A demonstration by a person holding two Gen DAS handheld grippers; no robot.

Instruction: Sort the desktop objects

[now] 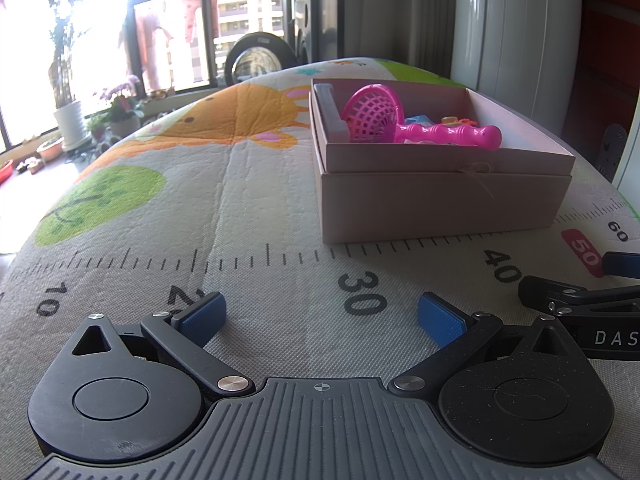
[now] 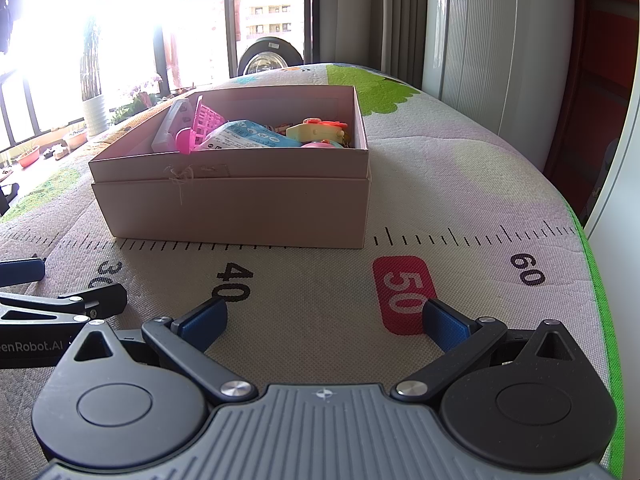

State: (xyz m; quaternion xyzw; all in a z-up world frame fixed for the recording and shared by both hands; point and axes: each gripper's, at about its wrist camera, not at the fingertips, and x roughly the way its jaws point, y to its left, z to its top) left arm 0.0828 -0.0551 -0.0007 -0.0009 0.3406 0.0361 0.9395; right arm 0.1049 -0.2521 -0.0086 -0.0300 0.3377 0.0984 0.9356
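The pink box point(image 2: 236, 208) stands on the printed play mat point(image 1: 256, 208) that covers the counter, its near wall just behind the ruler marks point(image 2: 460, 236), roughly from the 30 to the 50. It is open on top and nested in a slightly wider base. Inside, a pink toy net point(image 1: 374, 114) leans toward the left wall with its handle point(image 1: 452, 135) running right along the front; beside it lie a blue printed packet point(image 2: 250, 136), a pale grey flat case point(image 2: 172, 122) propped against the left wall, and a small yellow-green toy point(image 2: 318, 132) near the right wall.

The left tongs point(image 1: 322, 316) rest low over the mat in front of the box, between the 20 and 30, spread wide with nothing between the blue pads point(image 1: 202, 316). The right tongs point(image 2: 324, 320) sit just beside them, between the 40 and the red 50 label point(image 2: 404, 294), also spread wide and holding nothing. Beyond the mat are a window point(image 1: 168, 28) and potted plants point(image 1: 120, 112).
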